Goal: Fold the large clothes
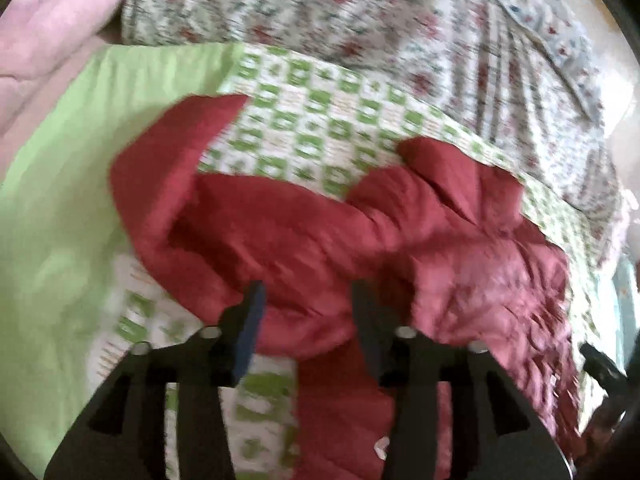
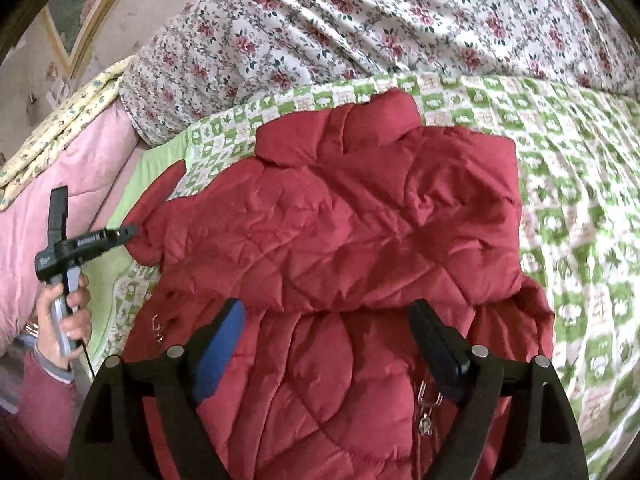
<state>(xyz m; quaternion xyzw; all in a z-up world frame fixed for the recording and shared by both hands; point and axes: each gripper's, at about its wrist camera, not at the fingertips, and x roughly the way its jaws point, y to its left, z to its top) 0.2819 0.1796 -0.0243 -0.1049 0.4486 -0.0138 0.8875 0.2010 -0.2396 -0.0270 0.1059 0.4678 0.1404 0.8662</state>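
Observation:
A red quilted jacket (image 2: 360,232) lies spread on a green-and-white checked quilt (image 2: 580,168). Its upper part is folded down over the lower part, the collar (image 2: 384,116) points away from me, and a zip pull (image 2: 425,412) shows near the front. My right gripper (image 2: 326,312) hovers over the fold line, open wide, with no cloth pinched. In the blurred left wrist view the jacket (image 1: 320,232) is bunched, one sleeve (image 1: 172,152) reaching to the upper left. My left gripper (image 1: 307,304) stands open just above the red cloth, gripping nothing.
A floral bedspread (image 2: 400,20) is heaped behind the quilt. A pink blanket (image 2: 60,168) and a light green sheet (image 1: 60,200) lie at the left. A person's hand (image 2: 66,312) in a red sleeve holds the other gripper's handle at the bed's left edge.

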